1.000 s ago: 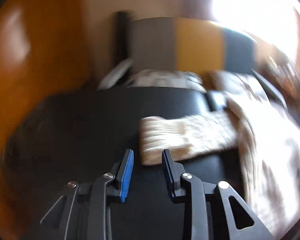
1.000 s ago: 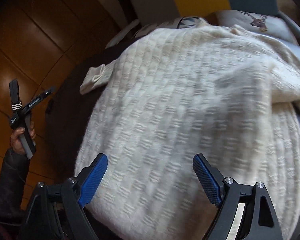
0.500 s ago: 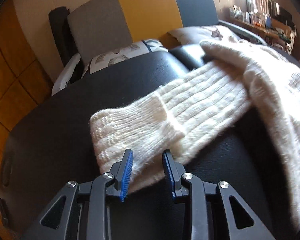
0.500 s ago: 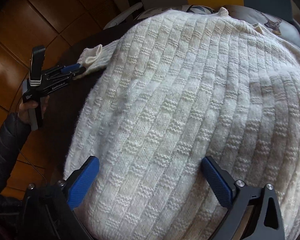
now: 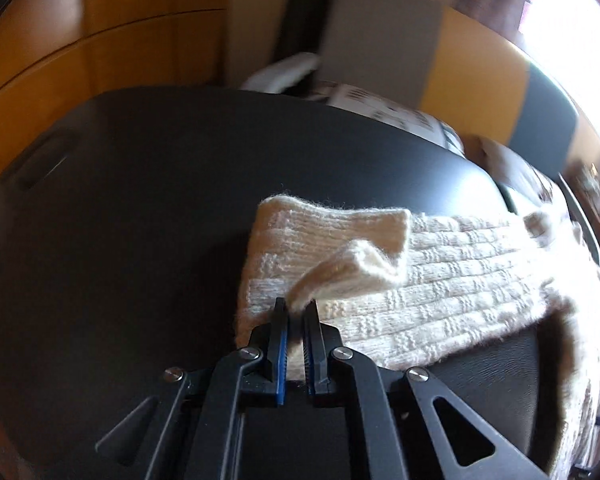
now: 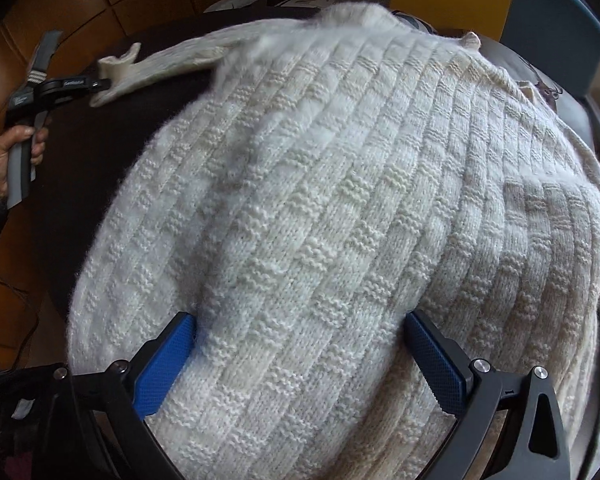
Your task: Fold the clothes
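Observation:
A cream knitted sweater point(image 6: 340, 220) lies spread on a black padded surface point(image 5: 140, 220). Its sleeve point(image 5: 400, 288) stretches out to the left, the cuff point(image 5: 332, 236) folded up. My left gripper point(image 5: 296, 316) is shut on the cuff's near edge; it also shows in the right wrist view point(image 6: 100, 84), held by a hand and pinching the cuff point(image 6: 120, 64). My right gripper point(image 6: 300, 344) is open wide, its blue pads point(image 6: 164, 360) pressed down on either side of a ridge of the sweater's body.
A sofa backrest with grey, yellow and dark blue panels point(image 5: 460, 64) stands behind the black surface. Patterned cushions point(image 5: 388, 112) lie against it. Orange-brown wooden panelling point(image 5: 100, 40) runs along the left. The black surface's left part point(image 6: 100, 152) is bare.
My left gripper has closed on the sleeve cuff and lifted its edge. My right gripper has pressed lower into the sweater's body, still open.

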